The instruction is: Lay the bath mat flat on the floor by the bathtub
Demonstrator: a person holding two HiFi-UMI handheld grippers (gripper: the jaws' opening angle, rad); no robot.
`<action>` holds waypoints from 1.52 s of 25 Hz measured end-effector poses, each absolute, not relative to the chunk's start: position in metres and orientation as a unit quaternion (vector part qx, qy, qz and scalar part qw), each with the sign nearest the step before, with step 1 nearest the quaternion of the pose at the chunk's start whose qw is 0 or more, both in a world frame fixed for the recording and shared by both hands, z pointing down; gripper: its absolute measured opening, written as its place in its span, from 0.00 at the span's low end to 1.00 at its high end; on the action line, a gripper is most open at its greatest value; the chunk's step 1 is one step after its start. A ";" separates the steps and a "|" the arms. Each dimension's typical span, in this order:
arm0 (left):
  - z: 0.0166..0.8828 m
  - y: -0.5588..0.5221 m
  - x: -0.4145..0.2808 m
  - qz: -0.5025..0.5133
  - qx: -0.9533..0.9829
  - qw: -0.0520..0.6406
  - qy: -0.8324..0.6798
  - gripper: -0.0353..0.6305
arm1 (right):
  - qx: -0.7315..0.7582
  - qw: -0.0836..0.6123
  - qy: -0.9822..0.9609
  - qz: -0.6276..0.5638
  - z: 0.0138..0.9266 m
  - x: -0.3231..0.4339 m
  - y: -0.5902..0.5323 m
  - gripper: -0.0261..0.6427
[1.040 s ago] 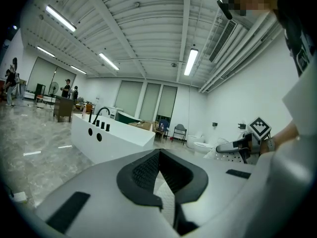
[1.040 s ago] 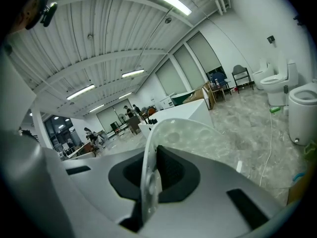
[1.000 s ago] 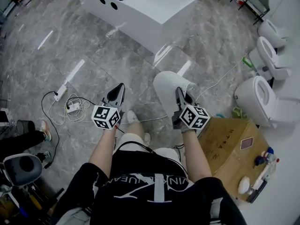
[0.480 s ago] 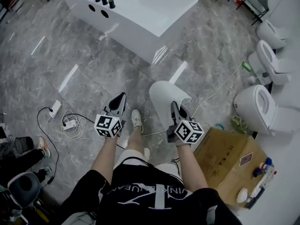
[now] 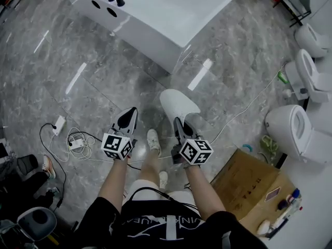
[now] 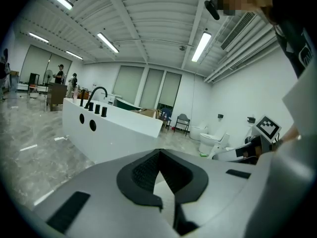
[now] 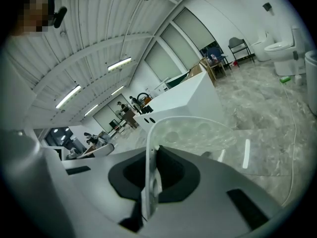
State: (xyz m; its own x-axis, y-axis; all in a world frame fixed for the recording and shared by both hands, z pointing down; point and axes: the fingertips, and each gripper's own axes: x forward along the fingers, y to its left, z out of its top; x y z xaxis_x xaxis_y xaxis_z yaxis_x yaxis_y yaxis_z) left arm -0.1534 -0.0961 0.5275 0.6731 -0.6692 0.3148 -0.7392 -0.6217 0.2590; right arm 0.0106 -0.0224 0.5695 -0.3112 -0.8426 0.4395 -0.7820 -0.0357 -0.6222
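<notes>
**A:** Two grippers are showing in the head view. What is each one doing?

**B:** The left gripper [image 5: 129,117] is pointing ahead over the grey marble floor [image 5: 78,51], its jaws looking pinched together. The right gripper [image 5: 181,127] is gripping the near edge of a white bath mat [image 5: 178,104]. The mat is reaching forward from it toward the white bathtub [image 5: 171,14] and is sitting well apart from the tub.

**A:** And around the person?

**B:** White cables [image 5: 78,139] are lying at the left, one white shoe [image 5: 153,139] is showing between the grippers, and a cardboard box [image 5: 249,180] and a toilet [image 5: 293,131] are standing at the right.

**A:** What is the left gripper view showing?

**B:** Its black pads are meeting at the tips with nothing between them. The bathtub is standing beyond, black fittings lining its rim.

**A:** And the right gripper view?

**B:** The jaws are clamping the mat's thin edge. From there the pale sheet, dimpled with round cups, is rising and curving ahead of the gripper, clear of the floor. The tub is standing farther back, behind the mat.
</notes>
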 end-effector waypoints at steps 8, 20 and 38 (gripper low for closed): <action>0.544 -0.160 -0.169 0.100 0.887 0.183 -0.413 0.08 | -0.550 0.160 0.669 -0.473 0.574 -0.050 -0.115 0.08; 0.633 -0.217 -0.113 0.080 0.882 0.167 -0.433 0.08 | -0.617 0.058 0.624 -0.476 0.814 0.057 -0.173 0.08; 0.734 -0.248 -0.029 0.092 0.874 0.198 -0.433 0.08 | -0.604 -0.180 0.669 -0.393 0.969 0.253 -0.202 0.08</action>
State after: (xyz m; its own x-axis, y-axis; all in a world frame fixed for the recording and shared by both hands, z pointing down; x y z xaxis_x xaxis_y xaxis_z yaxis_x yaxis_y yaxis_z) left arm -0.0290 -0.2481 0.7342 0.6074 -0.7213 0.3329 -0.7943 -0.5456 0.2672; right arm 0.2527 -0.2020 0.9686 -0.2052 -0.6673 0.7160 -0.9503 -0.0391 -0.3087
